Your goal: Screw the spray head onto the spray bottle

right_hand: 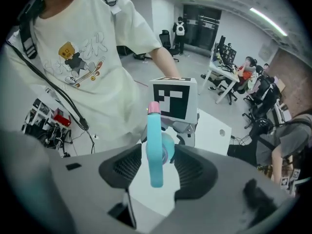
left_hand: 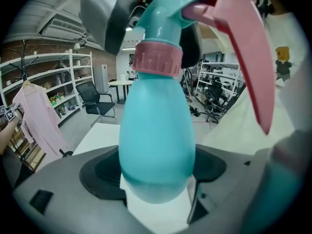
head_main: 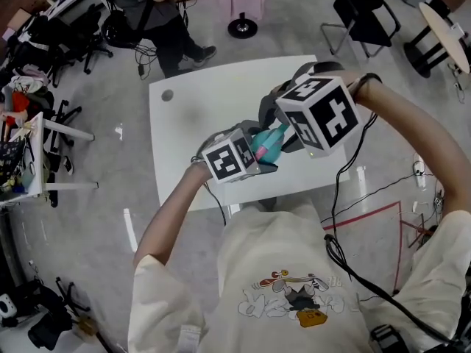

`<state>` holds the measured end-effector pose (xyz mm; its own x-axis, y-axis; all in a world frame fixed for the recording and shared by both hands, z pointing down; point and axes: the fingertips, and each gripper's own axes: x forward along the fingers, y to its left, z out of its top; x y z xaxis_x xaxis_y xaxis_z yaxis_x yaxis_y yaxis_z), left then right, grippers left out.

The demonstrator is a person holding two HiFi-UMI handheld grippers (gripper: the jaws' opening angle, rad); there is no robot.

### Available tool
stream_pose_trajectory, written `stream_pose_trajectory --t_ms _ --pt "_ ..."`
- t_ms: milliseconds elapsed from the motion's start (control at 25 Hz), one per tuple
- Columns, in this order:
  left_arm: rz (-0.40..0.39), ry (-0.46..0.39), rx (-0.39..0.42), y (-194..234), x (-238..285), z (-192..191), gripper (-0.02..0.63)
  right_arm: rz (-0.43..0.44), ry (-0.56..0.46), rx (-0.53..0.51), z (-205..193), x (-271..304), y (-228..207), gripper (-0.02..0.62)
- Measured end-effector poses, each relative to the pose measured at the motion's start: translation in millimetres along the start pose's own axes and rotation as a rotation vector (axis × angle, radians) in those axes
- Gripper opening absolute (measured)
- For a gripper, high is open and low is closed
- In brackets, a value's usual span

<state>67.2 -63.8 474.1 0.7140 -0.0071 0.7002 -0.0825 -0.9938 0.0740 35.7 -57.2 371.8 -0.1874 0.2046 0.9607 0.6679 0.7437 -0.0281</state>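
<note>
Fingers [left_hand: 100, 172] of the left gripper [left_hand: 157, 169]: clenched on the round belly of the teal bottle [left_hand: 156, 126], one pad on each flank. Bottle held in the air over the white table [head_main: 213, 94], before the person's chest. Its long axis runs straight out from these fingers, neck at the far end. Spray head [right_hand: 155, 145]: seated on that neck, pink collar [left_hand: 157, 57] at the join, pink trigger [left_hand: 243, 52] hanging to one side. Fingers [right_hand: 197, 172] of the right gripper [right_hand: 157, 165]: spread wide, straddling the spray head from above, its spine lying along the gap between them. Pads appear just clear of it, though a light touch at the collar cannot be ruled out. Right gripper is the nearer to the collar. Judged next need: close on the spray head and twist about the bottle's axis.
</note>
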Motion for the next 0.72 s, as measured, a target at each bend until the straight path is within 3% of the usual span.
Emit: stream_pose_trajectory --t_ms 240,560,720 --pt "-0.026 0.007 -0.001 -5 -2 0 0.407 0.081 0.081 -0.051 -2 2 4 0.209" --pt "-0.046 0.006 -0.019 -4 -1 -4 0.407 0.081 0.128 -0.142 -2 7 0 0.130" --pt "-0.093 -0.063 0.007 -12 -4 5 0.407 0.081 0.070 -0.190 2 -1 6 0.129"
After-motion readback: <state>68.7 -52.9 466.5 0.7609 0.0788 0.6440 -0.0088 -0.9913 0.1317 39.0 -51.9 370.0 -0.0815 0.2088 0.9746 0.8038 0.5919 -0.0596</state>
